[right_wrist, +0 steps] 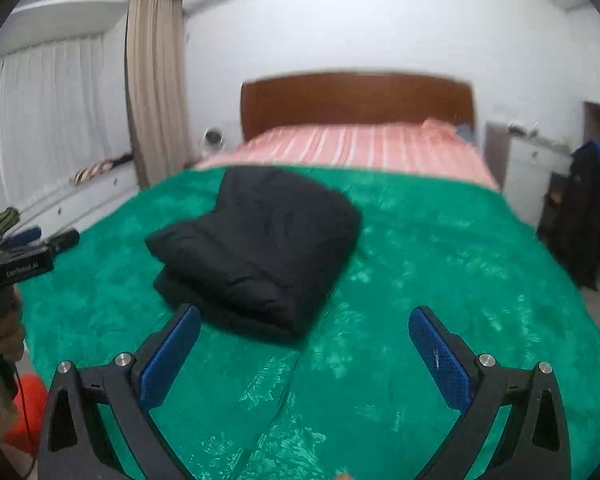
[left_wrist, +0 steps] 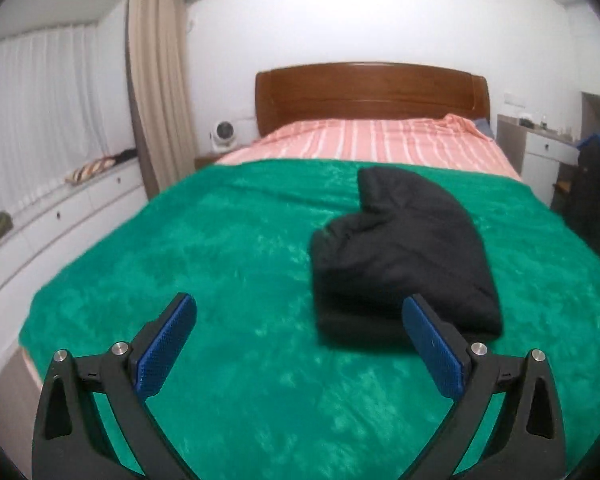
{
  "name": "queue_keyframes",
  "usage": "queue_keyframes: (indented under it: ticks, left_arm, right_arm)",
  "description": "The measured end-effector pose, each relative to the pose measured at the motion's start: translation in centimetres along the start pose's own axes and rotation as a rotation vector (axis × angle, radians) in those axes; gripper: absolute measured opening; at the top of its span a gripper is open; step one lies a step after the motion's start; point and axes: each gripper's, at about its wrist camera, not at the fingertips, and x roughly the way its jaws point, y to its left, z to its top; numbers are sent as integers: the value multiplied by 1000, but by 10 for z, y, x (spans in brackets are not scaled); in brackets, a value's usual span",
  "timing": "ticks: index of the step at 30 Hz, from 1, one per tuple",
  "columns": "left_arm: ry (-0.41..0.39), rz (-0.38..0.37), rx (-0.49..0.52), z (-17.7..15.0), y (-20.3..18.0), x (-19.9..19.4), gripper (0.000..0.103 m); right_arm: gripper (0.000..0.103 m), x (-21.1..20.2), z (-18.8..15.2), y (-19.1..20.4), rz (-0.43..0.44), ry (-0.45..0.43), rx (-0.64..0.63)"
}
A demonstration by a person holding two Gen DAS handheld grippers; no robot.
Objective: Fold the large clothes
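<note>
A black garment point(left_wrist: 404, 256) lies folded in a thick bundle on the green blanket point(left_wrist: 220, 264) of the bed. In the right wrist view the garment point(right_wrist: 256, 248) sits ahead and to the left on the blanket point(right_wrist: 440, 264). My left gripper point(left_wrist: 300, 316) is open and empty, held above the blanket just before the bundle's near left edge. My right gripper point(right_wrist: 304, 328) is open and empty, just before the bundle's near right corner. The left gripper's body point(right_wrist: 24, 256) shows at the left edge of the right wrist view, held by a hand.
A wooden headboard point(left_wrist: 372, 92) and pink striped sheet point(left_wrist: 364, 140) lie beyond the blanket. White drawers point(left_wrist: 52, 224) run along the left under curtains. A small fan point(left_wrist: 222, 134) stands by the bed. Dark clothes hang on a chair point(left_wrist: 592, 188) at the right by a white desk.
</note>
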Motion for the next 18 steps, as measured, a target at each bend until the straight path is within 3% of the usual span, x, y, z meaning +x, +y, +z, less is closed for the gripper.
queue_keyframes:
  ticks: [2,5,12,18]
  left_arm:
    - [34,25,14,-6,-6,-6,103]
    - [42,-10,24,-13,-12,-19,103]
    - [122,-90,13,-27,-19,-24,103]
    - [171,-79,62,-35,-24,-34,103]
  right_arm:
    - [103,-11,-5,1,-4,-12,12]
    - [103,-18,-10,5,33,25,22]
    - [103,-32,-24,19,16,62,13]
    - [103,-40,-31,34,23,105,13]
